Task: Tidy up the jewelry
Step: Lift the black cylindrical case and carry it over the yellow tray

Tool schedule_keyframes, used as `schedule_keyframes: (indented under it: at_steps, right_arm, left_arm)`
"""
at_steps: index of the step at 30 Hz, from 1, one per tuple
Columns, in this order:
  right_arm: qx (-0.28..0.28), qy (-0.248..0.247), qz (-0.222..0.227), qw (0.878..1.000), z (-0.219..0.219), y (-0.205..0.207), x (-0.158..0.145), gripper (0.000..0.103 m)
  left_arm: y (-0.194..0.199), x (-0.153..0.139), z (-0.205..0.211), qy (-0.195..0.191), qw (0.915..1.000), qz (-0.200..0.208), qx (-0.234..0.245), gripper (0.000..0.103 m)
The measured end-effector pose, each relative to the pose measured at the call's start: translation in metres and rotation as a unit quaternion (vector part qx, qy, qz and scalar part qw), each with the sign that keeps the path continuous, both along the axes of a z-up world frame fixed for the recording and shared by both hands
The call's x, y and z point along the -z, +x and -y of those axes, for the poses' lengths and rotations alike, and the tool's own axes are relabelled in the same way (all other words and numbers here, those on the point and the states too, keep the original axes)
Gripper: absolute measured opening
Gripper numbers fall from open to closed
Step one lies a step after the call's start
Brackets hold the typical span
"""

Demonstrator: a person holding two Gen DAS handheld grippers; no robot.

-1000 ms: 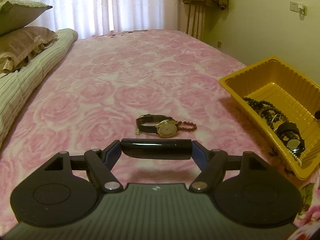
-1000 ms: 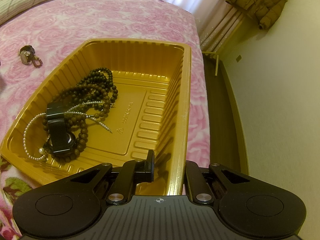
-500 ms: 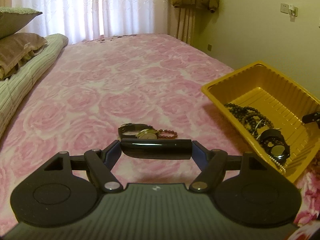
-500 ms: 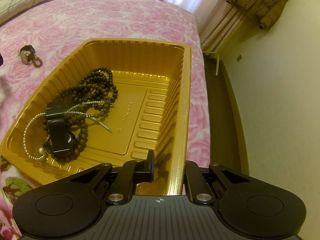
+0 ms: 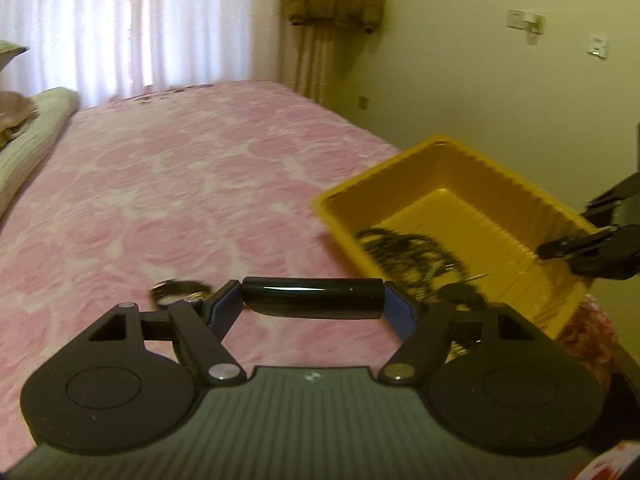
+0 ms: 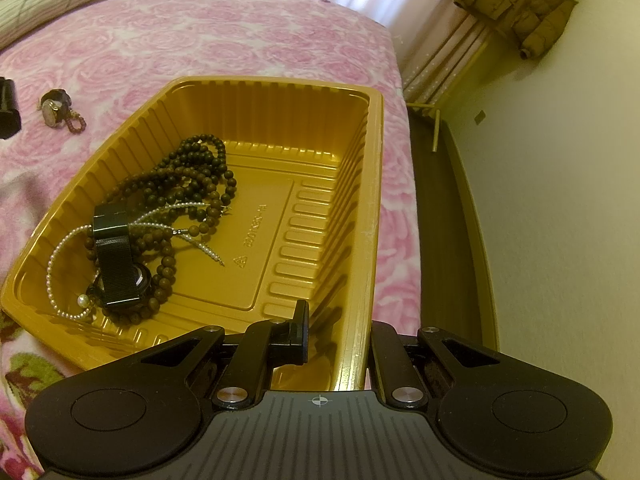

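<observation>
The left gripper (image 5: 313, 298) points forward and somewhat downward over the pink rose bedspread (image 5: 168, 184). Its two fingers stand far apart, and between the pads they hold a black glossy cylinder (image 5: 313, 298) crosswise, one end against each pad. The cylinder hangs above the bed and touches nothing else. Just behind the left finger, on the bedspread, lies a wristwatch (image 5: 176, 292) with a metal case. The left wrist view is blurred here, so I can only say it is probably the same watch that the right wrist view shows (image 6: 54, 108) next to a small red bead bracelet (image 6: 76, 122).

The right gripper (image 6: 340, 340) tilts more steeply down. Its jaws are pressed together on the near right wall of the yellow tray (image 6: 360, 208) — one finger inside the tray, the other outside, with the thin rim between them. In the left wrist view this gripper appears at the right edge (image 5: 568, 248), at the tray's side.

The tray rests on the bed, near its right edge. Inside it, toward the left end, lies the jewelry: dark wooden bead strands (image 6: 192, 176) in a heap, a white pearl necklace (image 6: 60, 276) looped around them, and a black watch (image 6: 118, 264) with a mesh strap on top of the beads.

A brown jacket (image 6: 520, 4) hangs by the curtains.
</observation>
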State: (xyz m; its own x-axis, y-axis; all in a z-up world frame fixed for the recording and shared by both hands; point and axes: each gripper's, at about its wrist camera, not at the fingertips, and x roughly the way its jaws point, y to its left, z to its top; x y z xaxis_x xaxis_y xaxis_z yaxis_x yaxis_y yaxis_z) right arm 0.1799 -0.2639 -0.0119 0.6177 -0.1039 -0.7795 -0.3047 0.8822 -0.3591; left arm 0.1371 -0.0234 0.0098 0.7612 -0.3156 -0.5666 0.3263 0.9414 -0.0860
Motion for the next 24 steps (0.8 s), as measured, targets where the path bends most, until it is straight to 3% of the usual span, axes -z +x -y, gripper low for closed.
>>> schedule_keyframes:
  at_steps: [11,24]
  right_arm:
    - [0.0,0.0,0.0,1.0,0.0,0.0,0.0,0.011]
    - [0.0,0.001,0.0,1.0,-0.001,0.0,0.0,0.011]
  left_arm:
    - [-0.006,-0.003,0.062,-0.004,0.996,0.003,0.09,0.073]
    - [-0.018,0.008,0.085,-0.006,0.9913,-0.013,0.131,0.073]
